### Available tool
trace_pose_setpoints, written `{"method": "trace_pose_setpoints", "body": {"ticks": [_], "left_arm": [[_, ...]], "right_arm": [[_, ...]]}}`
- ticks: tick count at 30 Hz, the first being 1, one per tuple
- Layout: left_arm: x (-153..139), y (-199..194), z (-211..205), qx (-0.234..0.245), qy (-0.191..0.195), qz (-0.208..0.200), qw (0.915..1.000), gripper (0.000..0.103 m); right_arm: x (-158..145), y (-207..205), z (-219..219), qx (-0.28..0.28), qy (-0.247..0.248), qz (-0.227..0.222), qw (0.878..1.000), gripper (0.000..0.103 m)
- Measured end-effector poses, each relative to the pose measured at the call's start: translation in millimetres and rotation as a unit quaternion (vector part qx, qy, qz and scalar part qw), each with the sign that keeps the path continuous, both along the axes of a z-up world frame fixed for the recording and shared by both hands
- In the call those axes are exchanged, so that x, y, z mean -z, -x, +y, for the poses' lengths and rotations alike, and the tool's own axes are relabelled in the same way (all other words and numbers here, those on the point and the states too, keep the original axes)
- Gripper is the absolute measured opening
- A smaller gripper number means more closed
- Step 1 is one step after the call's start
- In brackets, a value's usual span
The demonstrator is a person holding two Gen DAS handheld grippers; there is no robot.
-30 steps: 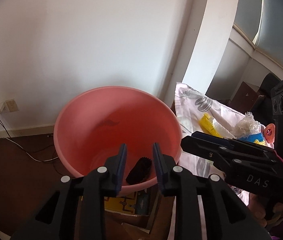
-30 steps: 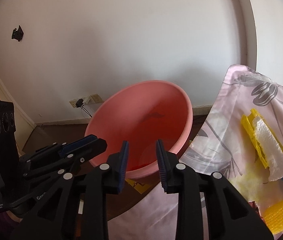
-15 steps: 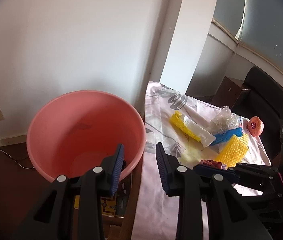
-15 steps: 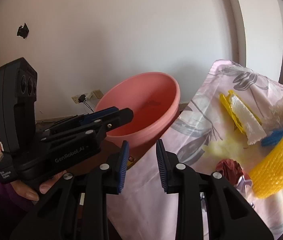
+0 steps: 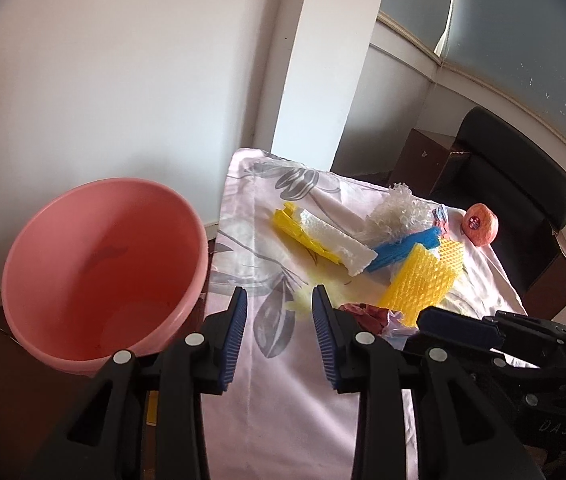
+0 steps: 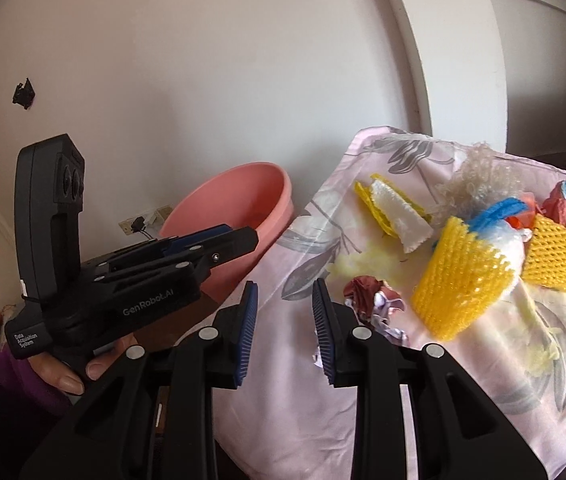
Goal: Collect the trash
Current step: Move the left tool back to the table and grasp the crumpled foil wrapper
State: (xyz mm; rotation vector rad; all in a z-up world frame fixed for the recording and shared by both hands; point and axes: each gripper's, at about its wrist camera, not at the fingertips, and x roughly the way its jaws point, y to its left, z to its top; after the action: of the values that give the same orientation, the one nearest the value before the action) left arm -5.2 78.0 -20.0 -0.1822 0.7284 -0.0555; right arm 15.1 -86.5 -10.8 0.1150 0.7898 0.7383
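While swung tableward, both grippers (image 5: 279, 312) unladen.

"GenRobot.AI" and "Data Acquisition System" on the left gripper (image 6: 219, 246) body, "DAS" on the right gripper (image 5: 459, 326) body

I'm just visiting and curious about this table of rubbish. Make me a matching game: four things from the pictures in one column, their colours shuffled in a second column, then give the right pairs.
Things:
1. basin beside the table
2. foam net sleeve nearest the right gripper
3. crumpled wrapper just beyond the right gripper's fingers
4. tablecloth

Colours:
A. dark red
B. pale pink with grey leaf print
C. yellow
D. salmon pink

Pairs: 1-D, 2-C, 3-A, 4-B
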Motion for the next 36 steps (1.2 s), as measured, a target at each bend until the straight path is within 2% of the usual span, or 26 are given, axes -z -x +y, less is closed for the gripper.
{"method": "trace_pose_setpoints", "body": {"ticks": [1, 2, 8, 14, 21, 28, 29, 31, 36], "left_arm": [[1, 0, -3, 0.006, 0.000, 0.002, 1.0000, 0.039], [2, 0, -7, 0.012, -0.001, 0.003, 0.9999, 0.039], [8, 2, -27, 0.069, -0.011, 0.021, 0.9973, 0.045], [23, 0, -38, 0.116, 0.005, 0.060, 0.9914, 0.045], [43, -12, -52, 0.136, 0.015, 0.098, 0.9858, 0.045], [58, -25, -59, 0.136, 0.004, 0.125, 0.9828, 0.045], [59, -25, -59, 0.137, 0.005, 0.126, 0.9825, 0.045], [60, -25, -59, 0.137, 0.005, 0.126, 0.9826, 0.033], [56, -22, -53, 0.133, 0.006, 0.120, 0.9839, 0.027]], "right_arm": [[-1, -2, -3, 0.017, 0.011, -0.001, 1.000, 0.040], [-1, -3, -8, 0.038, 0.021, -0.001, 0.999, 0.041], [8, -18, -40, 0.099, 0.035, 0.017, 0.994, 0.041], [20, -21, -64, 0.106, 0.018, 0.043, 0.993, 0.041], [28, -24, -76, 0.111, 0.010, 0.059, 0.992, 0.041], [36, -31, -74, 0.112, 0.010, 0.066, 0.991, 0.041], [36, -32, -73, 0.110, 0.012, 0.063, 0.992, 0.041], [36, -33, -71, 0.106, 0.020, 0.056, 0.993, 0.041], [39, -38, -69, 0.106, 0.024, 0.051, 0.993, 0.041]]}}
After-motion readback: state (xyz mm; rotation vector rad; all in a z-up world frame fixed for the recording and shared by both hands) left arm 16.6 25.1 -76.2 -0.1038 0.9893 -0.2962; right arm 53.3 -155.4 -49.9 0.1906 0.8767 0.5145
